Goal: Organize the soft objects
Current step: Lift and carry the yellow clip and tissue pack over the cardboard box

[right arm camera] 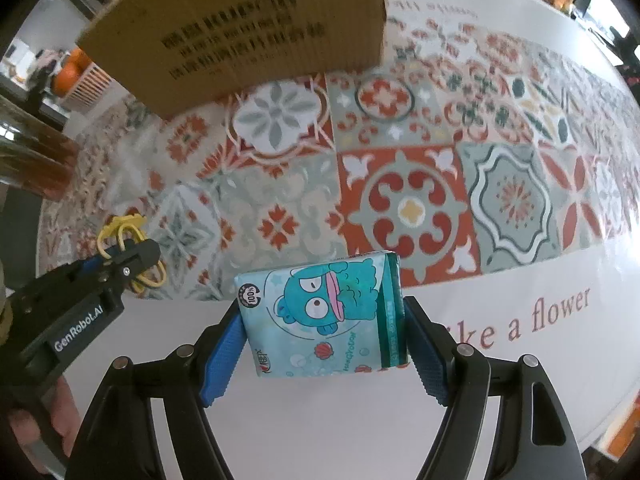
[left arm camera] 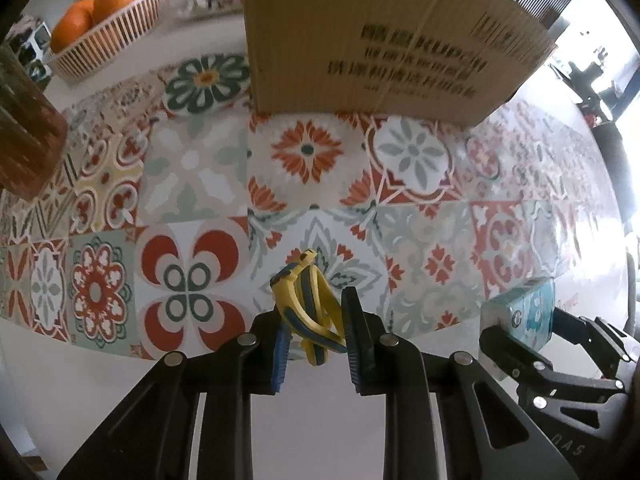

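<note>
My left gripper [left arm camera: 316, 320] is shut on a yellow and blue looped band [left arm camera: 308, 300], which pokes out past the blue pads above the patterned tablecloth [left arm camera: 200, 168]. In the right wrist view the same left gripper [right arm camera: 132, 256] shows at the left with the band's yellow loops [right arm camera: 120, 228] sticking out on both sides. My right gripper [right arm camera: 325, 316] is shut on a light blue tissue pack [right arm camera: 320, 312] with a cartoon face, one pad on each short side. That tissue pack [left arm camera: 524, 312] and the right gripper [left arm camera: 536, 332] also appear at the lower right of the left wrist view.
A large cardboard box [left arm camera: 380, 40] [right arm camera: 248, 32] stands at the back of the table. A pink basket of oranges [left arm camera: 108, 36] sits far left, and an amber glass jar [left arm camera: 24, 128] [right arm camera: 36, 152] is at the left edge. A person's hand [right arm camera: 52, 420] holds the left gripper.
</note>
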Demonstrator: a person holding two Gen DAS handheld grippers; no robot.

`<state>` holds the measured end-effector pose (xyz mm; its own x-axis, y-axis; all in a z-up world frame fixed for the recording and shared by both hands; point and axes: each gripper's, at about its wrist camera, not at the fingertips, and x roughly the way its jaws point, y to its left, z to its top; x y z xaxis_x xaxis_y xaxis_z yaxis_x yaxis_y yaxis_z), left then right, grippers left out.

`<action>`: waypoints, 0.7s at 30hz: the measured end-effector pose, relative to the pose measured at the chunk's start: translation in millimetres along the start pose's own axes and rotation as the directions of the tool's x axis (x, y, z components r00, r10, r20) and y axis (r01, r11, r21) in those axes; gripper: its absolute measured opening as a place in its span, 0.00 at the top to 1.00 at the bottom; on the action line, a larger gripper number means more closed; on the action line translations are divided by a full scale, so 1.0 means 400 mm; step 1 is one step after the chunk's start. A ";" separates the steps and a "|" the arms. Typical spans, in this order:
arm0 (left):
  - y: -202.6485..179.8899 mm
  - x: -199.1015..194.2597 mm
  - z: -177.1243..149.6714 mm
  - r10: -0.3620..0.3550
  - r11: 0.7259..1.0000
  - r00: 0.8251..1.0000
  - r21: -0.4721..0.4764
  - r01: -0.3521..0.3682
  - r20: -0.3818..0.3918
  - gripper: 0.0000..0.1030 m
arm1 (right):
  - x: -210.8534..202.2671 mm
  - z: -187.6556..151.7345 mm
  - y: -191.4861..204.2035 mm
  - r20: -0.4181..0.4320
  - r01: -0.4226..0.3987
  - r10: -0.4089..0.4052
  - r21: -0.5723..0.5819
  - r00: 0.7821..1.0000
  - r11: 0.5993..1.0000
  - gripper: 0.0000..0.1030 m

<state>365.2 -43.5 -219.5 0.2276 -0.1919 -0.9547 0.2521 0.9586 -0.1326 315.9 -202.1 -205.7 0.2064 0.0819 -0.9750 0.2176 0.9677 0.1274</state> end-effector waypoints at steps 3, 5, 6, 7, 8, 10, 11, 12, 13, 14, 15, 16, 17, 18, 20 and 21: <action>-0.001 -0.032 -0.009 -0.006 1.000 0.999 0.002 0.006 0.034 0.77 | -0.034 0.008 0.001 0.040 -0.004 0.005 -0.016 0.999 1.000 0.26; 0.009 -0.051 -0.003 -0.018 1.000 0.998 -0.005 0.018 0.054 0.77 | -0.057 0.016 0.001 0.066 -0.007 0.008 -0.024 0.998 1.000 0.26; 0.006 -0.065 -0.004 -0.025 1.000 0.998 -0.010 0.026 0.066 0.77 | -0.066 0.019 0.002 0.076 -0.009 0.011 -0.027 0.997 1.000 0.26; 0.007 -0.083 -0.001 -0.033 0.999 0.996 -0.014 0.034 0.078 0.77 | -0.079 0.015 -0.002 0.088 -0.014 0.016 -0.030 0.996 0.999 0.26; 0.008 -0.098 -0.004 -0.037 0.999 0.995 -0.018 0.039 0.089 0.77 | -0.090 0.001 0.000 0.103 -0.018 0.022 -0.036 0.994 0.999 0.26; -0.002 -0.108 0.017 -0.041 0.999 0.994 -0.021 0.044 0.106 0.77 | -0.100 0.002 0.012 0.128 -0.024 0.030 -0.046 0.991 0.999 0.27; -0.003 -0.121 0.017 -0.045 0.999 0.992 -0.023 0.048 0.116 0.77 | -0.106 0.004 0.016 0.142 -0.027 0.034 -0.051 0.989 0.998 0.27; -0.008 -0.120 0.026 -0.048 0.998 0.991 -0.023 0.051 0.122 0.77 | -0.114 0.003 0.015 0.155 -0.029 0.037 -0.055 0.987 0.998 0.27; -0.012 -0.129 0.030 -0.050 0.998 0.990 -0.024 0.053 0.132 0.77 | -0.124 0.005 0.017 0.169 -0.032 0.041 -0.059 0.985 0.998 0.27; -0.014 -0.137 0.032 -0.052 0.998 0.989 -0.025 0.056 0.142 0.77 | -0.136 0.007 0.018 0.185 -0.033 0.044 -0.064 0.982 0.997 0.26; -0.017 -0.147 0.032 -0.056 0.998 0.987 -0.023 0.060 0.153 0.77 | -0.145 0.009 0.021 0.198 -0.033 0.046 -0.066 0.979 0.997 0.27; -0.020 -0.157 0.033 -0.058 0.998 0.985 -0.021 0.063 0.165 0.77 | -0.159 0.011 0.021 0.216 -0.036 0.051 -0.070 0.975 0.997 0.27; -0.022 -0.170 0.033 -0.060 0.998 0.982 -0.019 0.065 0.177 0.77 | -0.165 0.015 0.023 0.226 -0.040 0.055 -0.073 0.972 0.997 0.27; -0.023 -0.177 0.034 -0.062 0.998 0.981 -0.019 0.067 0.185 0.77 | -0.173 0.017 0.023 0.238 -0.043 0.060 -0.077 0.969 0.996 0.27; -0.027 -0.199 0.035 -0.067 0.997 0.975 -0.020 0.073 0.210 0.77 | -0.192 0.021 0.024 0.262 -0.050 0.070 -0.082 0.962 0.995 0.27; -0.028 -0.210 0.035 -0.068 0.997 0.973 -0.022 0.074 0.220 0.77 | -0.200 0.023 0.024 0.272 -0.055 0.076 -0.086 0.959 0.995 0.27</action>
<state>356.6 -41.2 -134.1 0.4112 -0.2981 -0.8614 0.2477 0.9460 -0.2091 310.4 -201.3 -124.6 0.4740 0.0874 -0.8762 0.1232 0.9787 0.1643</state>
